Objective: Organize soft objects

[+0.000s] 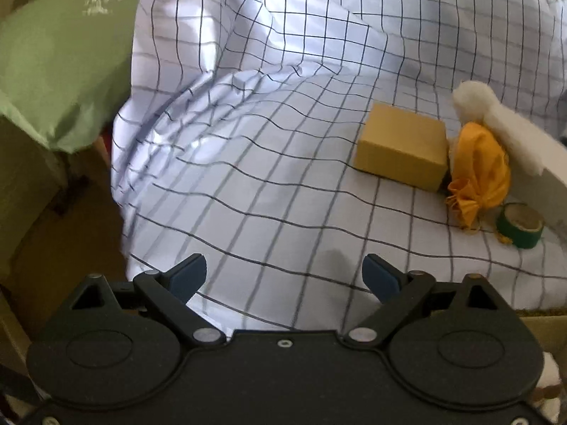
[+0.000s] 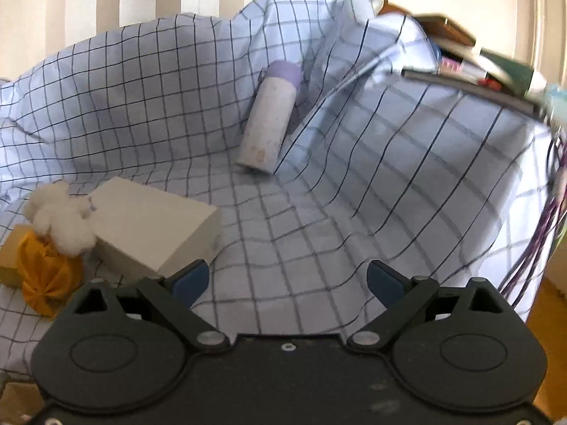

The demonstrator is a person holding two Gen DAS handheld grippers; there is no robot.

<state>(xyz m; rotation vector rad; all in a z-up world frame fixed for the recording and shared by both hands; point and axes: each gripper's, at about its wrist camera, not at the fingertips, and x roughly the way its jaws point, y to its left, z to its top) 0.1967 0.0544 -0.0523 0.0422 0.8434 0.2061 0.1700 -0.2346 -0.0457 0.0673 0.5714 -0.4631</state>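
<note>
- Left tongs (image 1: 283,276): blue-padded jaws spread wide, nothing between them; they hang tilted down over bare checked cloth.
- Right tongs (image 2: 287,279): jaws likewise wide apart and empty, above the same white cloth with a dark grid pattern (image 2: 319,194) that covers the surface.
- Just beyond the right tongs' left jaw: a white rectangular block (image 2: 156,226), its near corner almost under the pad.
- Further left of that block: a tuft of white fluffy stuffing (image 2: 60,219) resting against it, and an orange cloth pouch gathered at the neck (image 2: 46,276) below the tuft.
- From the left tongs, the same cluster lies ahead and to the right: a tan cardboard box (image 1: 400,145), with the orange pouch (image 1: 478,173) touching its right side and the white stuffing (image 1: 496,120) behind it.
- A roll of green tape (image 1: 521,225) sits near the pouch, on the side towards the tongs.
- Far ahead of the right tongs: a white cylindrical bottle with a lilac cap (image 2: 269,120), lying tilted against a fold.
- Far left of the left tongs: a pale green cushion (image 1: 60,63), off the cloth.
- Judgement: the step is an approach; no soft item grasped yet.
- Next move, likely: either tongs must travel to the pouch or stuffing, straddle it clear of the hard boxes, then close gently.
</note>
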